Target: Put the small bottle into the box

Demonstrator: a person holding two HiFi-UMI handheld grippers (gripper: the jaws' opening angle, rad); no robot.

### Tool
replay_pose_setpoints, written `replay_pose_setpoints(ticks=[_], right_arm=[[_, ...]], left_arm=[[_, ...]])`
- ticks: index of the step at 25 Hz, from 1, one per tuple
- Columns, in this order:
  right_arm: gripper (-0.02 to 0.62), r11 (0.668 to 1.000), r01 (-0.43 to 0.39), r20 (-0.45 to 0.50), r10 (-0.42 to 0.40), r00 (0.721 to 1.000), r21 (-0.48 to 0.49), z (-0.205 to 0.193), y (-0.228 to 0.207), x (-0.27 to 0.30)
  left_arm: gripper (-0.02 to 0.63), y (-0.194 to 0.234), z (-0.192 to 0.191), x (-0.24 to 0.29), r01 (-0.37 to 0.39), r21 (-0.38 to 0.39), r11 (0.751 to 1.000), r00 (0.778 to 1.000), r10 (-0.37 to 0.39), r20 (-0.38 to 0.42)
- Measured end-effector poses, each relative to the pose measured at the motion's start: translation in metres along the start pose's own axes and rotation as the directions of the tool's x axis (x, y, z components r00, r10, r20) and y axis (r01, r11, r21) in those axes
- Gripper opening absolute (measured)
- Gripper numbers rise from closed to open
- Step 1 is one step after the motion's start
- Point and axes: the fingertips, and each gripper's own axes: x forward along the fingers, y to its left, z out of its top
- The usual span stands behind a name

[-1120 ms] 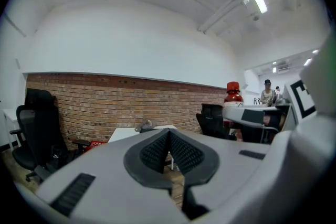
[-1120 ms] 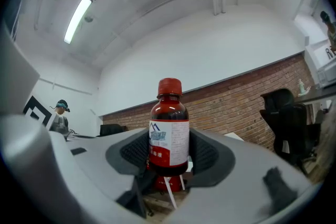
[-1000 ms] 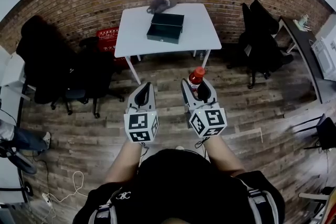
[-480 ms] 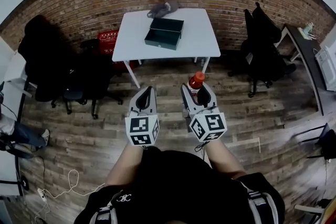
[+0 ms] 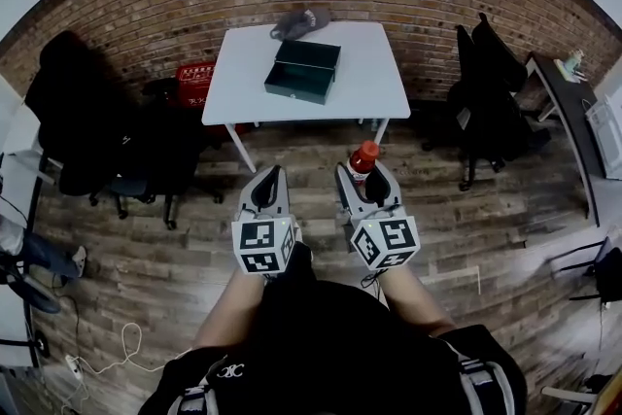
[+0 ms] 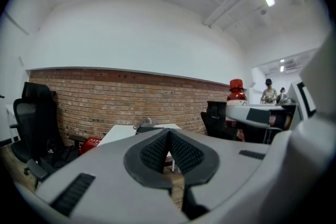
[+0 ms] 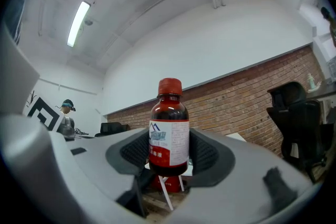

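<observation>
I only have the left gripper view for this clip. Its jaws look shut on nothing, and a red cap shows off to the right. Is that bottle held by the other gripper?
Observer: Yes. In the right gripper view the right gripper is shut on the small bottle, which stands upright.
Reviewer: Where is the box?
Observer: The head view shows the box on the white table, with its inside showing.
Reviewer: Is the bottle over it?
Observer: No. The right gripper and the left gripper are both over the wooden floor, short of the table's near edge.
</observation>
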Motion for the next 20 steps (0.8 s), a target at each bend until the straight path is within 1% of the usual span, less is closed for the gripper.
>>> replay_pose_setpoints(ticks=[6, 12, 16, 20], right_arm=[[0.225, 1.000, 0.002, -0.012, -0.002, 1.000, -0.014, -0.001, -0.019, 0.053], [0.225, 0.999, 0.023, -0.028, -0.023, 0.999, -0.030, -0.005, -0.047, 0.123], [0.225, 0.999, 0.029, -0.047, -0.031, 0.998, -0.037, -0.003, -0.062, 0.173], [0.225, 0.999, 0.031, -0.060, -0.034, 0.998, -0.041, -0.004, -0.076, 0.221]], left_arm=[[0.006, 0.022, 0.007, 0.054, 0.020, -0.017, 1.000, 1.000, -0.019, 0.005], [0.006, 0.042, 0.014, 0.128, 0.066, -0.014, 0.998, 0.998, -0.066, -0.007], [0.006, 0.067, 0.028, 0.175, 0.073, -0.035, 0.997, 0.997, -0.074, -0.009], [0.006, 0.093, 0.032, 0.218, 0.073, -0.060, 0.996, 0.997, -0.074, -0.025]])
